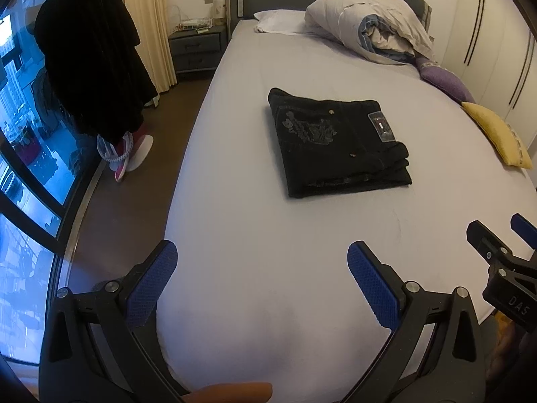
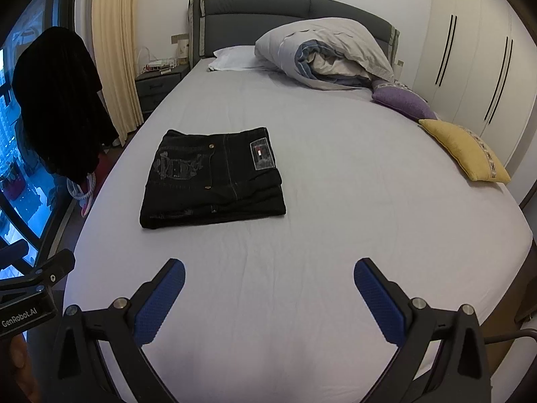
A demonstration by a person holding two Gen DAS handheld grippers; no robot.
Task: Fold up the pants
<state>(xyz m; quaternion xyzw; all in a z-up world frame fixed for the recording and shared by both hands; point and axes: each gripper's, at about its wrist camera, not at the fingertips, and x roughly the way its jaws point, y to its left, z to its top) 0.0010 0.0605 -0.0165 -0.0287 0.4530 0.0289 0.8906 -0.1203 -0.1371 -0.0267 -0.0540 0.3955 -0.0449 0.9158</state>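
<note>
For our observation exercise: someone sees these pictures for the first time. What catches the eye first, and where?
The black folded pants lie alone mid-bed on the pale sheet. Near the headboard a rumpled duvet is heaped; a yellow cushion sits at the bed's right edge. Both the left gripper and right gripper hover open, empty.

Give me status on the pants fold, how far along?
Done: the black pants lie in a compact, layered rectangle on the bed, edges roughly squared. In hand: nothing. The left tool and right tool are both open and empty, short of the pants near the foot of the bed. Left: nothing obvious, at most a small tidy of the stacked edges at the front right corner.
</note>
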